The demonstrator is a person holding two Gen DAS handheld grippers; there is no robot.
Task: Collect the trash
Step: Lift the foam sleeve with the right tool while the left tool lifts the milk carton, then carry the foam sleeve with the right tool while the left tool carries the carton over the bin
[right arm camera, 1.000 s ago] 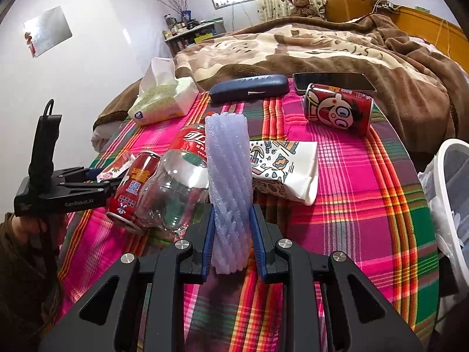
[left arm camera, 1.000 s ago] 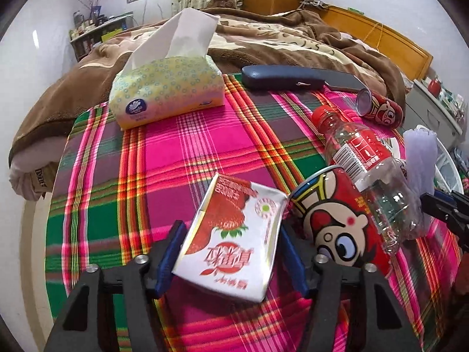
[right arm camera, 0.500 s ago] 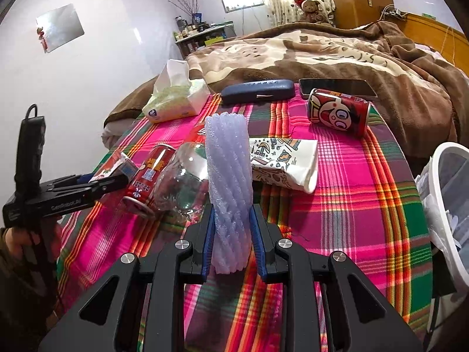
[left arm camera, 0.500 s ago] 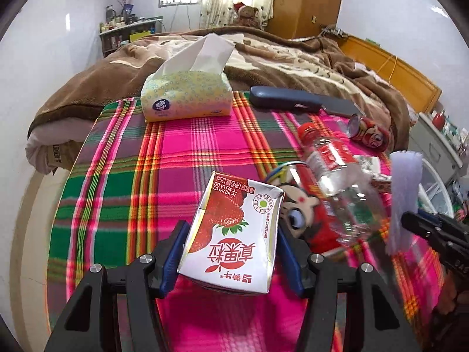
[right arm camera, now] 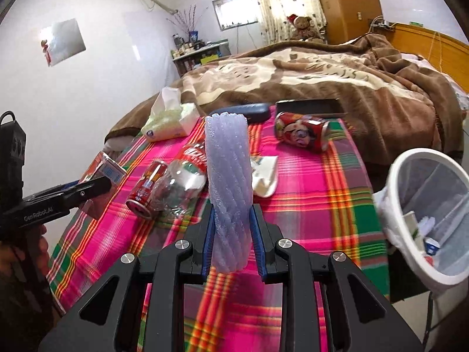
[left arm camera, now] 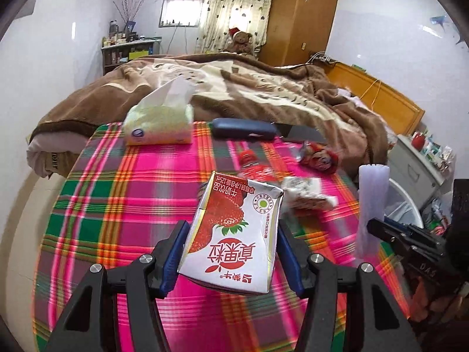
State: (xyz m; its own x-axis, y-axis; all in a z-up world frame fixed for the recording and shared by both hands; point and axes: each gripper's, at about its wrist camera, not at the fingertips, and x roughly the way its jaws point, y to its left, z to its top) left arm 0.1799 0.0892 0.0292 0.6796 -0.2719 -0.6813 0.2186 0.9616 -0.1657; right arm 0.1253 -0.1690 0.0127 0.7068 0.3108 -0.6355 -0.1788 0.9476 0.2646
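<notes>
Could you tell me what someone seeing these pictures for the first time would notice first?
Probably the strawberry milk carton clamped in the left gripper and the ribbed lilac foam sleeve standing upright in the right gripper, both raised above the loud pink-and-green plaid tablecloth. Next, the leftover litter on the cloth, a clear plastic bottle lying beside a small red can, and the white mesh trash bin off the table's right edge.
</notes>
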